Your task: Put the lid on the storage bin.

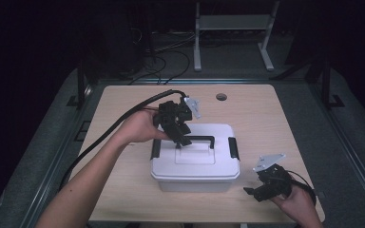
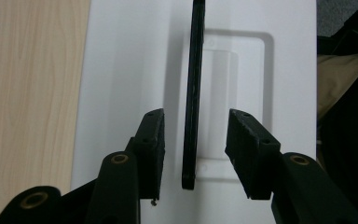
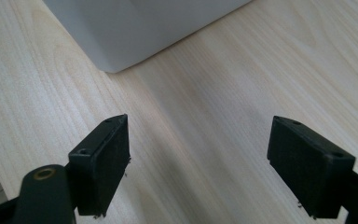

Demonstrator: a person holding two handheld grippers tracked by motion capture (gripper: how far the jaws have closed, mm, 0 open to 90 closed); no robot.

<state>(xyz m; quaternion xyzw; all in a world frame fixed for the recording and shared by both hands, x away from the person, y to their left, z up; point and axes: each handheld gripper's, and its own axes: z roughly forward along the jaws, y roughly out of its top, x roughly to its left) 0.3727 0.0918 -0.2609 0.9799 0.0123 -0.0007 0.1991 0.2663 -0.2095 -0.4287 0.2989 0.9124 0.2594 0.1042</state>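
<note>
My wooden table (image 1: 123, 99) has a round cable hole (image 1: 221, 97) near its far edge. Beyond it, a white metal frame (image 1: 233, 28) and loose cables (image 1: 164, 54) sit on the floor.

White lidded box (image 1: 196, 164), black handle (image 1: 197, 139) upright, mid-table

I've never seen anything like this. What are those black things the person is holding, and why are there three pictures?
A person holds a two-jaw grasping tool in each hand. One picture looks down on the wooden table from above; the other two come from cameras riding on each tool. On the table stands a white lidded box with a black carry handle. The left tool hovers over the lid, its jaws straddling the handle with gaps on both sides, so nothing is gripped. The right tool waits open and empty above bare wood near the box's corner.
</note>
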